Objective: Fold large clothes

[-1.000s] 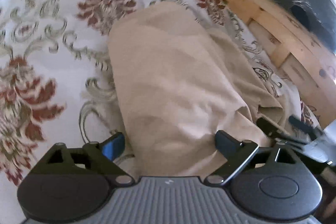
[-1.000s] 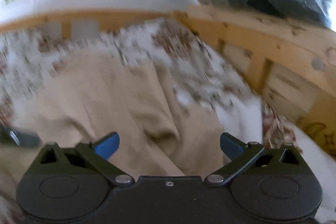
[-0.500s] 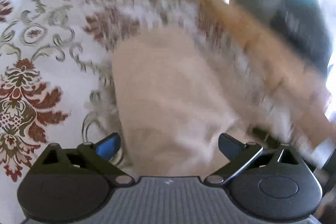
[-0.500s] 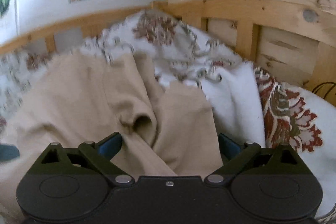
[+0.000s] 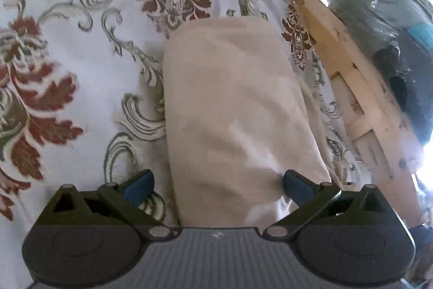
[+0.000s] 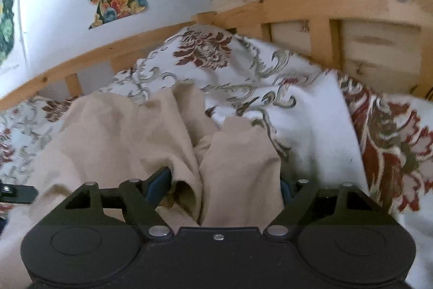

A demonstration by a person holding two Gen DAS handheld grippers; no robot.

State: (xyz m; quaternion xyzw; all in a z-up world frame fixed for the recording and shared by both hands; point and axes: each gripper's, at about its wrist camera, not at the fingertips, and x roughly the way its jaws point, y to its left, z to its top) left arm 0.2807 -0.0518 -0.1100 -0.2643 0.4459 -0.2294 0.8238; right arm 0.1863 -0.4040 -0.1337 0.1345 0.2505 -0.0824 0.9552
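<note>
Two grippers work over a beige garment (image 5: 232, 110) lying on a floral bedspread (image 5: 81, 67) inside a wooden bed frame (image 5: 349, 77). The left gripper (image 5: 217, 184) has its fingers (image 5: 139, 184) spread as wide as they go, with a folded band of the cloth between them but not pinched. The right gripper (image 6: 226, 187) is closing, its fingers (image 6: 159, 180) on either side of bunched folds of the garment (image 6: 135, 132); whether they press it yet I cannot tell. Dark bundles (image 5: 389, 26) sit beyond the frame.
</note>
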